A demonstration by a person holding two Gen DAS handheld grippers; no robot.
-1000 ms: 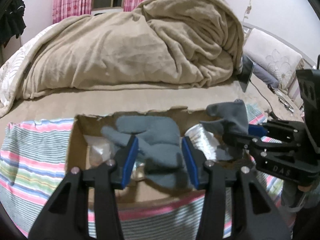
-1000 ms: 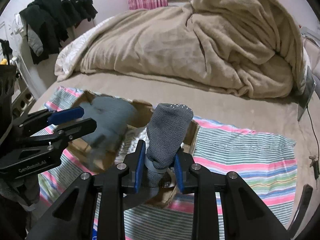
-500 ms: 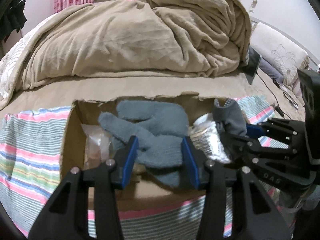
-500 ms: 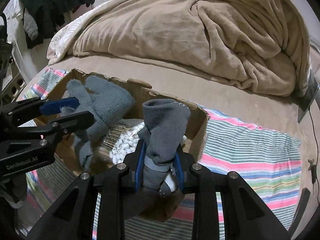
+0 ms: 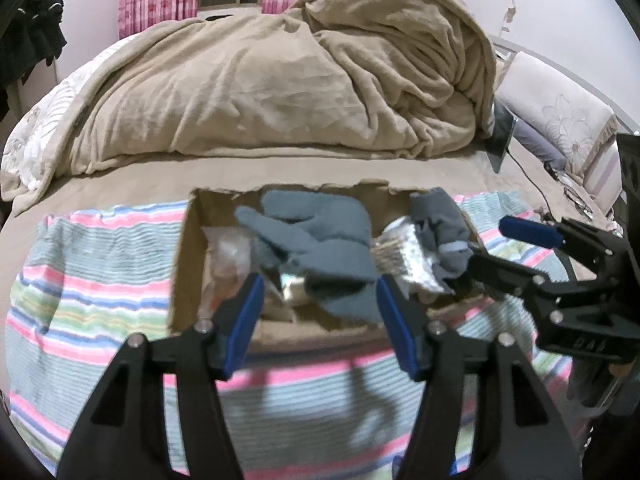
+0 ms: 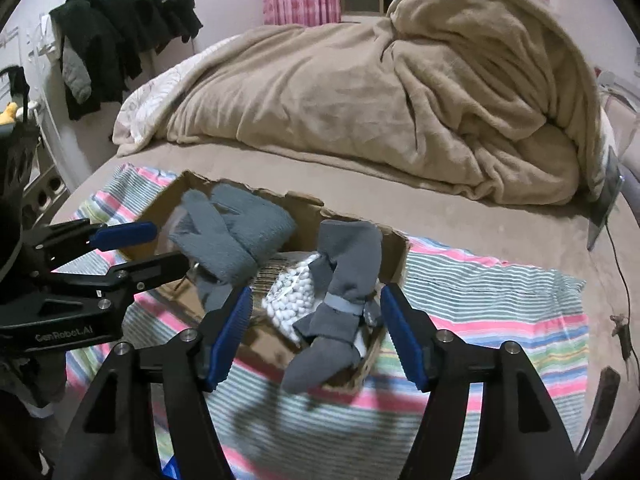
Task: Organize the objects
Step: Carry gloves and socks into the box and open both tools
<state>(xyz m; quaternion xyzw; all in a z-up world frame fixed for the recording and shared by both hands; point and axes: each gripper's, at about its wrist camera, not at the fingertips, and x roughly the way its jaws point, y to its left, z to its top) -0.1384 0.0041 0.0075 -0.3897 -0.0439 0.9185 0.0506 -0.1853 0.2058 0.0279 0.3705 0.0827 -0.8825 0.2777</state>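
An open cardboard box (image 5: 188,248) (image 6: 394,248) sits on a striped cloth on the bed. A blue-grey knit glove (image 5: 316,240) (image 6: 232,236) lies in the box. A darker grey glove (image 6: 344,292) (image 5: 440,224) lies at the box's right end, drooping over its near edge. A bag of white pellets (image 6: 292,296) lies between them. My left gripper (image 5: 320,316) (image 6: 156,246) is open and empty, in front of the blue-grey glove. My right gripper (image 6: 316,332) (image 5: 508,246) is open and empty, in front of the darker glove.
The striped cloth (image 5: 92,264) (image 6: 500,300) covers the near part of the bed. A heaped tan blanket (image 5: 300,80) (image 6: 400,100) lies behind the box. Dark clothes (image 6: 120,32) hang at the far left. A pillow (image 5: 560,112) and a cable (image 6: 620,272) lie at the right.
Both grippers have opened and let go of their gloves, which now lie in the box. Both grippers have drawn back a little toward the near side.
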